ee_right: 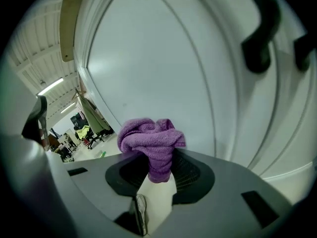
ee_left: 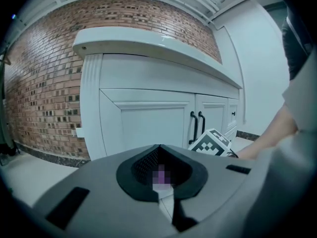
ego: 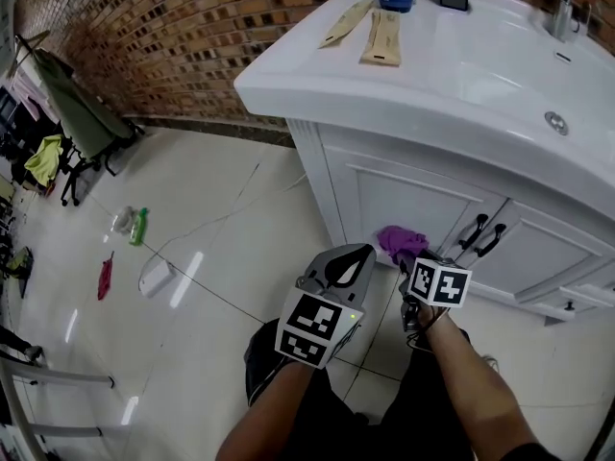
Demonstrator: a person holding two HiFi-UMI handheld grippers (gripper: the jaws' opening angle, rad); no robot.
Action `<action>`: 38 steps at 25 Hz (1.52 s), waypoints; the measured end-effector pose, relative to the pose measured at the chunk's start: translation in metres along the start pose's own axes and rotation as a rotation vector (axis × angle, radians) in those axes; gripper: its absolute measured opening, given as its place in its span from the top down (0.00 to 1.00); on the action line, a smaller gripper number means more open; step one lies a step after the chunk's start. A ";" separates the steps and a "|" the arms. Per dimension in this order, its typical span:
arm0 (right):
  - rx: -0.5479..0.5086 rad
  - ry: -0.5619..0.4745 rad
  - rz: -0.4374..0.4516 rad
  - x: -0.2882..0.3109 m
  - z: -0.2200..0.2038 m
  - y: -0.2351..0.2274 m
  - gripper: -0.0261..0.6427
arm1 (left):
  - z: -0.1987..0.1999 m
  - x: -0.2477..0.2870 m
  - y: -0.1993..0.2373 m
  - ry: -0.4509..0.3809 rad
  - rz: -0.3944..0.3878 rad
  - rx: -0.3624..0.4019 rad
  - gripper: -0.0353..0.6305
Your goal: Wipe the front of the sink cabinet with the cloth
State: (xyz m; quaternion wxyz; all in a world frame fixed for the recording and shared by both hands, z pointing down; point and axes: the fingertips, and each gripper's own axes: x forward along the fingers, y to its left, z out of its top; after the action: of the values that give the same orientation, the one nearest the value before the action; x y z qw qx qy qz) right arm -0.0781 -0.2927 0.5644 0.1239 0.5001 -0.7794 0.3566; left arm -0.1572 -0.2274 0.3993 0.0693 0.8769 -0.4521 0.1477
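We held the purple cloth (ee_right: 151,138) clenched in our right gripper (ee_right: 158,167), its bunched end pointing along the jaws at the sink cabinet's left door (ee_right: 163,68), near the lower edge; our left gripper (ego: 357,255) was closed, empty.

Purple cloth (ee_right: 151,140), white cabinet (ego: 404,195), red-brown brick wall (ego: 173,36)

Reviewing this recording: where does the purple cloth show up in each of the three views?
Head view: cloth at lower centre, at the cabinet door.
Left gripper view: cloth not clearly visible.
Right gripper view: cloth at centre, clamped in the right gripper.
Shared landmark: the black door handles.
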 end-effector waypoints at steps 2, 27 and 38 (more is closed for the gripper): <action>0.021 -0.013 -0.016 -0.011 0.000 -0.013 0.77 | -0.005 0.003 -0.008 0.013 -0.011 -0.008 0.94; 0.028 -0.031 -0.054 -0.072 -0.010 -0.047 0.79 | -0.048 0.016 -0.039 0.059 -0.040 -0.077 0.94; -0.077 0.052 0.119 0.037 -0.023 0.061 0.79 | -0.074 -0.015 0.023 0.087 0.042 -0.119 0.94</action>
State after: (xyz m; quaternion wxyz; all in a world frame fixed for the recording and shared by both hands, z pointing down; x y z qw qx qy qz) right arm -0.1516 -0.2876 0.5744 0.1417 0.4384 -0.8174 0.3458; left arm -0.1985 -0.2106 0.4643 0.1378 0.8544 -0.4748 0.1601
